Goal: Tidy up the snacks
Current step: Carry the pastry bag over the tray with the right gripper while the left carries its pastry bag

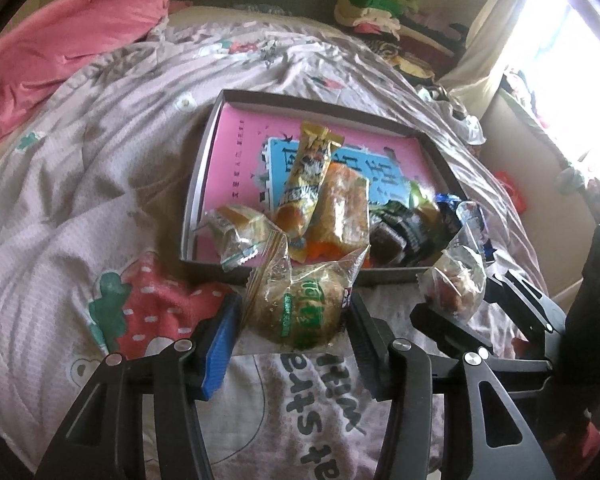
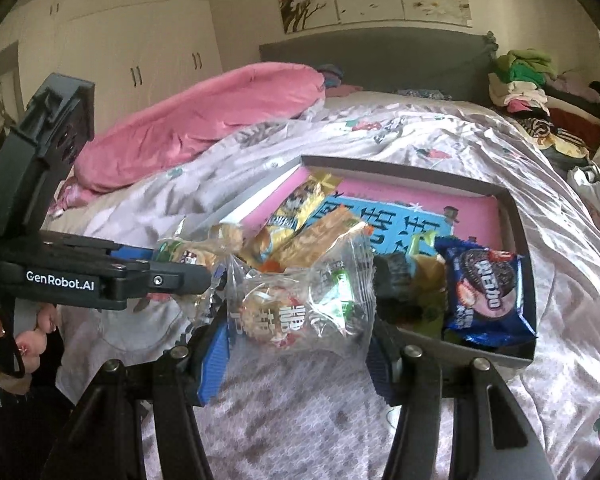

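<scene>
A shallow dark box [image 1: 204, 168] with a pink and blue lining lies on the bed and holds several wrapped snacks, among them a yellow stick pack [image 1: 306, 180], an orange cake bar [image 1: 346, 210] and a blue Oreo pack [image 2: 484, 292]. My left gripper [image 1: 296, 320] is shut on a clear-wrapped round pastry with green print [image 1: 304, 308], just in front of the box's near edge. My right gripper [image 2: 300, 320] is shut on a clear bag of red and white candy [image 2: 296, 304], also near the box's front edge; it shows in the left wrist view [image 1: 456, 280].
The bed is covered by a wrinkled pale pink quilt [image 1: 100, 200] with strawberry prints. A pink duvet [image 2: 204, 120] lies at the back left. Folded clothes [image 2: 524, 84] are piled at the back right. White wardrobes [image 2: 140, 48] stand beyond the bed.
</scene>
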Demonstrator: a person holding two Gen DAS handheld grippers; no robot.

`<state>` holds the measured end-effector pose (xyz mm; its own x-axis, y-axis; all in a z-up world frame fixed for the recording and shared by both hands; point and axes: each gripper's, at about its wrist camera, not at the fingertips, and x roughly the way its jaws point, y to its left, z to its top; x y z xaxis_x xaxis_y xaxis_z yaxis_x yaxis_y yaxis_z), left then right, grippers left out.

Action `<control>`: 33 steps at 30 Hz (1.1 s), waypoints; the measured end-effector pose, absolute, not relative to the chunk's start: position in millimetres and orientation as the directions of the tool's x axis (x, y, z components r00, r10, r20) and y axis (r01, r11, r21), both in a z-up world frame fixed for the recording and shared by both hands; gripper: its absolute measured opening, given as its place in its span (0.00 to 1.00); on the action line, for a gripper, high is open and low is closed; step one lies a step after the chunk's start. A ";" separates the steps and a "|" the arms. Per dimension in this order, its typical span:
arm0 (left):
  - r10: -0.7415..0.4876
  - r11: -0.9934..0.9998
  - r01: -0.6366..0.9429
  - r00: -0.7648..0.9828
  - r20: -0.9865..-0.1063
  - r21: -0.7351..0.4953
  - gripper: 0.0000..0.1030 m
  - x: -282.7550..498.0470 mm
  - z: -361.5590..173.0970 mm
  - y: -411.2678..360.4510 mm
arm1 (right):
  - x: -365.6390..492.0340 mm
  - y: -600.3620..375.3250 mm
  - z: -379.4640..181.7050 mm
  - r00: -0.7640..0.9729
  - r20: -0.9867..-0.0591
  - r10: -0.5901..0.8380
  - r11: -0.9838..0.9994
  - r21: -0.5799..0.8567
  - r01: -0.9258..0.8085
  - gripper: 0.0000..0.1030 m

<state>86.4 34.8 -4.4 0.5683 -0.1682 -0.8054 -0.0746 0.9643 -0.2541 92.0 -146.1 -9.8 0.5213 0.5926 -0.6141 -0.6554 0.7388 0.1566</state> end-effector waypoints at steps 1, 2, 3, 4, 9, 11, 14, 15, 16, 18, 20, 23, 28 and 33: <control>-0.167 0.965 -0.074 0.570 -0.804 -0.253 0.52 86.3 -2.8 34.4 | 92.5 -147.4 -8.7 0.524 -0.610 0.594 0.741 0.160 -0.653 0.57; -0.166 0.965 -0.074 0.572 -0.803 -0.252 0.52 86.3 -1.3 34.3 | 93.1 -148.5 -7.7 0.528 -0.607 0.594 0.743 0.163 -0.649 0.57; -0.165 0.965 -0.074 0.574 -0.802 -0.252 0.52 86.3 0.4 34.2 | 93.3 -149.6 -7.2 0.532 -0.605 0.592 0.747 0.164 -0.645 0.57; -0.164 0.965 -0.074 0.576 -0.801 -0.251 0.52 86.4 2.3 34.0 | 94.2 -150.9 -6.3 0.533 -0.602 0.594 0.748 0.170 -0.641 0.57; -0.160 0.966 -0.073 0.587 -0.794 -0.249 0.52 86.1 8.8 32.6 | 97.8 -157.2 -1.5 0.546 -0.587 0.598 0.757 0.188 -0.626 0.57; -0.159 0.967 -0.070 0.590 -0.791 -0.247 0.52 86.6 11.2 31.7 | 98.6 -159.9 0.2 0.551 -0.580 0.600 0.759 0.194 -0.622 0.57; -0.158 0.967 -0.070 0.595 -0.788 -0.247 0.52 87.3 14.3 30.7 | 99.6 -163.1 1.9 0.558 -0.571 0.602 0.763 0.205 -0.613 0.57; -0.156 0.967 -0.071 0.597 -0.787 -0.246 0.52 87.3 15.4 30.6 | 100.2 -164.9 2.6 0.559 -0.568 0.604 0.764 0.212 -0.610 0.57; -0.158 0.967 -0.069 0.598 -0.786 -0.247 0.52 87.5 16.6 30.3 | 100.8 -166.1 3.3 0.561 -0.565 0.606 0.764 0.218 -0.607 0.57; -0.156 0.967 -0.069 0.602 -0.783 -0.246 0.52 87.8 18.5 29.9 | 101.3 -168.5 5.2 0.573 -0.557 0.602 0.771 0.218 -0.598 0.57; -0.155 0.968 -0.067 0.605 -0.781 -0.243 0.52 88.3 20.1 29.3 | 101.9 -172.0 7.6 0.586 -0.547 0.598 0.778 0.221 -0.588 0.57; -0.153 0.968 -0.066 0.607 -0.780 -0.241 0.52 91.4 21.6 28.0 | 103.0 -174.6 9.7 0.597 -0.540 0.594 0.784 0.222 -0.579 0.57; -0.155 0.969 -0.062 0.609 -0.778 -0.241 0.52 101.9 22.3 25.0 | 105.7 -178.4 11.8 0.616 -0.530 0.583 0.797 0.226 -0.560 0.57; -0.155 0.969 -0.059 0.611 -0.776 -0.240 0.52 110.6 22.6 21.8 | 109.0 -185.6 14.3 0.641 -0.514 0.570 0.812 0.234 -0.535 0.57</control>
